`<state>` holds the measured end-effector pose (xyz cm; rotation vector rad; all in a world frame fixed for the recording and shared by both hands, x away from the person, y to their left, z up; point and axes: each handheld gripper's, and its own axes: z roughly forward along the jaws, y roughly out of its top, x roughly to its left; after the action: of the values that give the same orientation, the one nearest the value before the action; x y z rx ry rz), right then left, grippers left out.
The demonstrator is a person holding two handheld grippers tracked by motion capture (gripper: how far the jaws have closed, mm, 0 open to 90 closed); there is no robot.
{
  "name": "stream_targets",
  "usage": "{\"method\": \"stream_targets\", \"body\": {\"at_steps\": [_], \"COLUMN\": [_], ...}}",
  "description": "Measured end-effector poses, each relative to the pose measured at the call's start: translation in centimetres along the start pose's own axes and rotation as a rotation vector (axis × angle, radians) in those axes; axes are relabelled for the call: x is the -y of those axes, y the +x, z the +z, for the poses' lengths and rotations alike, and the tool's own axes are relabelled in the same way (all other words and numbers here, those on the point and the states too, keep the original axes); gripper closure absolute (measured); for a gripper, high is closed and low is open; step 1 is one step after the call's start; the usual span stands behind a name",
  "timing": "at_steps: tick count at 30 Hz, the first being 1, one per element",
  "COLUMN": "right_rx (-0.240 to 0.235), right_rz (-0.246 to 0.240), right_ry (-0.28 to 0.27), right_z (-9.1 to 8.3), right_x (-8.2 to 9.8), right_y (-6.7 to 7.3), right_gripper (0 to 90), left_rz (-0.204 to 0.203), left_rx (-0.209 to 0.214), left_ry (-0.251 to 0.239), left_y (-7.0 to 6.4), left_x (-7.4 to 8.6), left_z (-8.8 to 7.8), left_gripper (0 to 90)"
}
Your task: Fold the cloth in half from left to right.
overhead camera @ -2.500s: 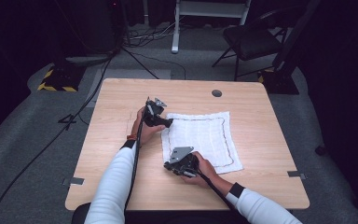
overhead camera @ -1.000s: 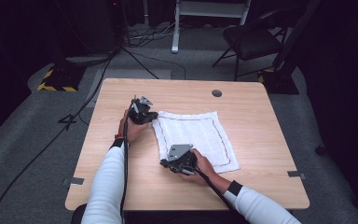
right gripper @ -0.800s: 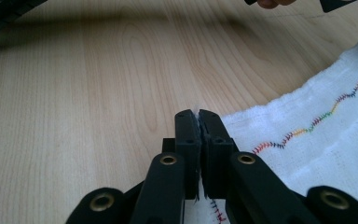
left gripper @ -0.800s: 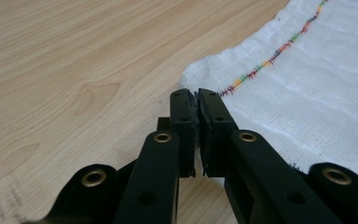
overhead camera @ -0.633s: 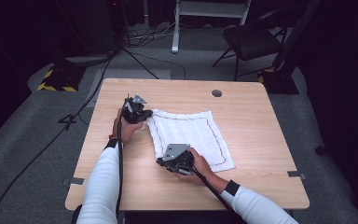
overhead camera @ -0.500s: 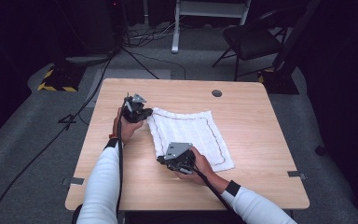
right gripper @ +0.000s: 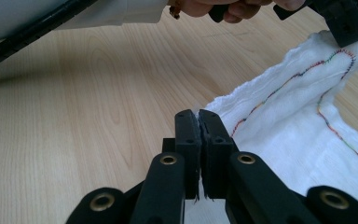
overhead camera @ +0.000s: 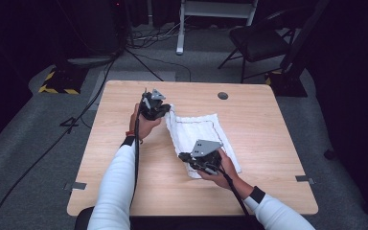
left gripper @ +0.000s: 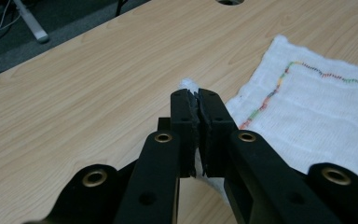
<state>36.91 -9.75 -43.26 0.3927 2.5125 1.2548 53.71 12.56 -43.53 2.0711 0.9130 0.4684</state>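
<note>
A white cloth with a rainbow-stitched border lies on the wooden table, half folded lengthwise. My left gripper is shut on the cloth's far left corner; in the left gripper view the white cloth is pinched between the closed jaws. My right gripper is shut on the near left corner. In the right gripper view the cloth runs from the jaws away to the left gripper at the top right.
A round cable hole sits near the table's far edge. Bare wood lies to the left and right of the cloth. Cables, a chair and a stand are on the floor beyond the table.
Both grippers have carried the cloth's left edge further left and the left one up the table, so the cloth lies narrower and more slanted than before.
</note>
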Motion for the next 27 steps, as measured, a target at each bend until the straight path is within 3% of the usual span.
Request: {"method": "stream_targets", "body": {"at_steps": [12, 23, 27], "right_rx": [0.066, 0.127, 0.144], "right_rz": [0.038, 0.082, 0.1], "right_ry": [0.021, 0.024, 0.03], "right_z": [-3.8, -7.1, -8.2], "right_x": [2.7, 4.9, 5.8], "right_y": [-1.4, -3.0, -3.5], "right_gripper": [87.5, 87.5, 87.5], "left_rz": [0.053, 0.052, 0.075], "left_rx": [0.026, 0.061, 0.076], "left_ry": [-0.003, 0.009, 0.009], "left_y": [-2.9, -5.0, -6.0], "left_x": [-2.7, -4.2, -5.0], "left_z": [2.1, 4.9, 5.8], "left_gripper": [85.4, 85.4, 85.4]}}
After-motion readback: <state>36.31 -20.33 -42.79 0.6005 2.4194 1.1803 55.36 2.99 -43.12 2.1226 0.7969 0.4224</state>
